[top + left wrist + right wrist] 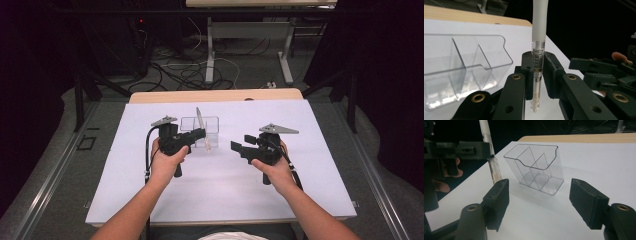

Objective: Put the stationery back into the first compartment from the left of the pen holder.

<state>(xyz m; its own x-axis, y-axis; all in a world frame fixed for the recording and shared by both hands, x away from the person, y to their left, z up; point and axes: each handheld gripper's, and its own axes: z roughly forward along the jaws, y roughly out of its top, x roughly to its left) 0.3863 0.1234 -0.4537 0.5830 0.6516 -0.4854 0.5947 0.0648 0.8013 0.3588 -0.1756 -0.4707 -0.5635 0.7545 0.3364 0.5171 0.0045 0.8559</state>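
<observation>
My left gripper (202, 132) is shut on a slim clear tube with a white upper part (201, 125), held about upright just above the table. In the left gripper view the tube (537, 57) is pinched between the two pads (527, 72), with printed marks on its barrel and its clear tip hanging below the jaws. A clear plastic organizer with several compartments (214, 122) stands just behind the tube. My right gripper (239, 142) sits to the right of it, jaws wide apart; in the right gripper view (541, 195) nothing lies between them, and the organizer (536, 165) is ahead.
A white sheet (300, 190) covers the table, with a wooden edge (215, 95) at the far side. Beyond it are floor cables (190, 70) and the legs of another table (210, 50). Dark frames stand at both sides.
</observation>
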